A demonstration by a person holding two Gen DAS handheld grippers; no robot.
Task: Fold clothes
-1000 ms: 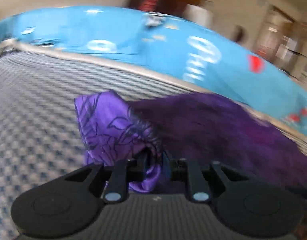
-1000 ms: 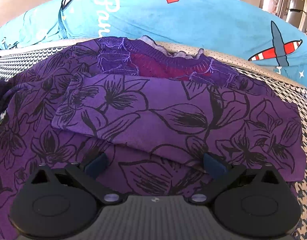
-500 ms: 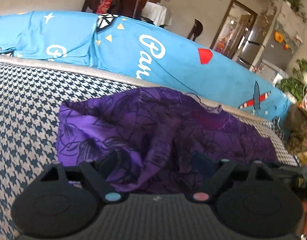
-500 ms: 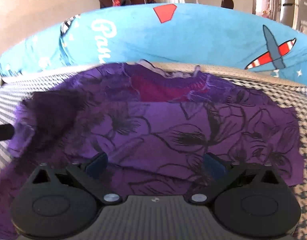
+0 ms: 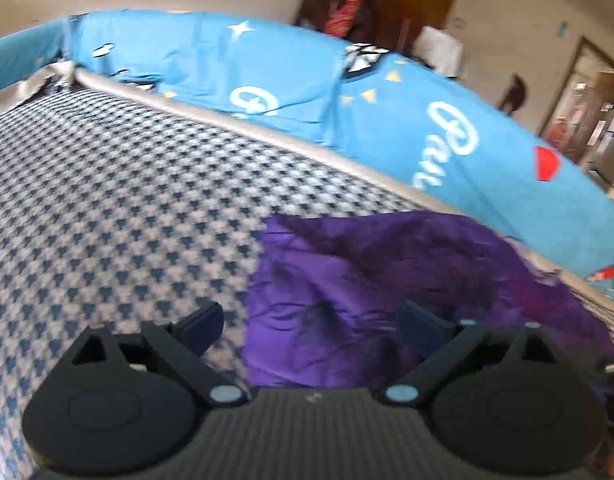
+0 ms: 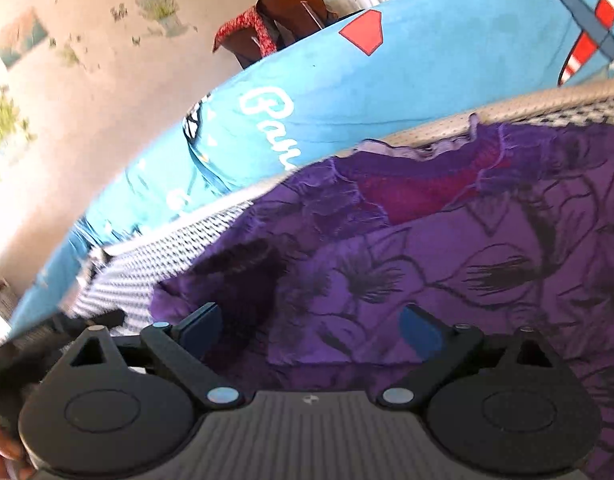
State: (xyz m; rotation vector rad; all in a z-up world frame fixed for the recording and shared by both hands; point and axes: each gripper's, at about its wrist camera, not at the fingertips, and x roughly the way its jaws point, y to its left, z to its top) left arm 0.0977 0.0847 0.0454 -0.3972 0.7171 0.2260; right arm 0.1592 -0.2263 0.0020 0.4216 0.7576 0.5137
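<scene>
The purple garment with black flower outlines [image 6: 447,248] lies rumpled, partly folded; left gripper [image 5: 311,322] opening, right gripper [image 6: 311,322] closing, neither pressing cloth.

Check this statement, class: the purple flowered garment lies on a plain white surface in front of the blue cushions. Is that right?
Not quite. The purple garment lies on a houndstooth-checked surface, dark blue on pale, not plain white. The left wrist view shows it clearly. The blue cushions are indeed behind it.

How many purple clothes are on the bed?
1: a purple flowered garment lies on the checked bed cover, against the blue bedding. Its folds might hide another.
</scene>
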